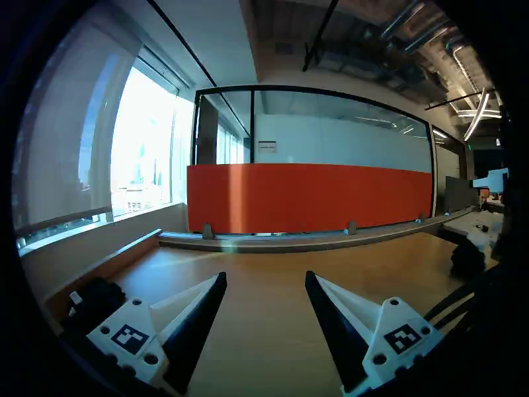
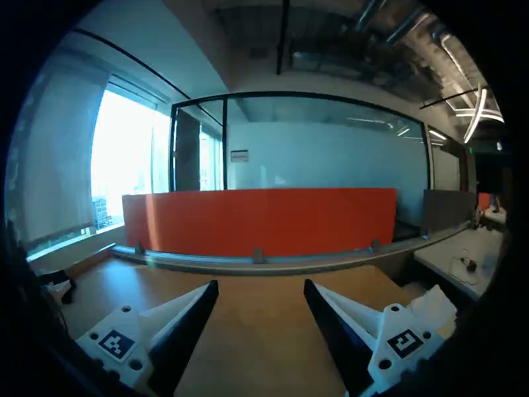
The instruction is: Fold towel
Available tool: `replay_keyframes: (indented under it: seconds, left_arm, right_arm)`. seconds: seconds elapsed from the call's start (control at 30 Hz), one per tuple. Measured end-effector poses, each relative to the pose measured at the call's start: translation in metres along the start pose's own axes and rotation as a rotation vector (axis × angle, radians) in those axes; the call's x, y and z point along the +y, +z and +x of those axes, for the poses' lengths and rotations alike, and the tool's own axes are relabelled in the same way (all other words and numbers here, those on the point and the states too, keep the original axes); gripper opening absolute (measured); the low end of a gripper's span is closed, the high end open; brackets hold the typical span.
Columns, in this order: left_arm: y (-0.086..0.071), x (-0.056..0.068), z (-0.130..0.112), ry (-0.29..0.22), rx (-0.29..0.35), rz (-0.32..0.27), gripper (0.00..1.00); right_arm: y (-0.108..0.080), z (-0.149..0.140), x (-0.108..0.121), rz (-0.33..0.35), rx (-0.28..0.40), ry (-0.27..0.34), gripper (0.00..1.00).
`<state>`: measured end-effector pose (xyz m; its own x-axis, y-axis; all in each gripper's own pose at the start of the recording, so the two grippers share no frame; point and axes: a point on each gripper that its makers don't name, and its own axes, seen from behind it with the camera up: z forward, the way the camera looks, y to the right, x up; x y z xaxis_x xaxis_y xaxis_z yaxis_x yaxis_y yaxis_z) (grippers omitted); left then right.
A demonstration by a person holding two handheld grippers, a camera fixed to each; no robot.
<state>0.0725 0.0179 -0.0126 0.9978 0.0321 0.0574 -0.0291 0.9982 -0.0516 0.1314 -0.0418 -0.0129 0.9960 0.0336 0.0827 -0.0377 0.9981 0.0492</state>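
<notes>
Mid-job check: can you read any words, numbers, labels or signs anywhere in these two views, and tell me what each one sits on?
No text can be read.
The paper notice on the glass wall: too small and blurred to read.
The square markers on the fingers of the left gripper and of the right gripper: black-and-white patterns, no letters or numbers.

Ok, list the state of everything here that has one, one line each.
left gripper: open, nothing between its fingers, held over the wooden table.
right gripper: open, nothing between its fingers.
orange divider: upright along the table's far edge.
ceiling light strip: lit.
</notes>
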Motion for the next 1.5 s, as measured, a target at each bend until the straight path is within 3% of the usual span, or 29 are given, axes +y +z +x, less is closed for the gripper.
replay_keyframes:
  seconds: [0.17,0.63,0.9,1.5]
  left_arm:
    - [0.002,-0.007,-0.023,-0.023,0.009,0.008,0.88]
    - [0.007,-0.015,-0.062,-0.028,0.052,0.024,0.87]
    - [0.009,-0.017,-0.07,-0.036,0.071,0.029,0.87]
    - [0.013,-0.021,-0.077,0.008,0.066,0.048,0.88]
  right_arm:
    - [0.004,-0.015,-0.007,0.011,-0.008,0.028,1.0]
    - [0.014,-0.044,-0.016,0.042,0.007,0.032,1.0]
    - [0.015,-0.044,-0.016,0.048,0.019,0.014,1.0]
    - [0.018,-0.045,-0.022,0.053,0.021,0.022,1.0]
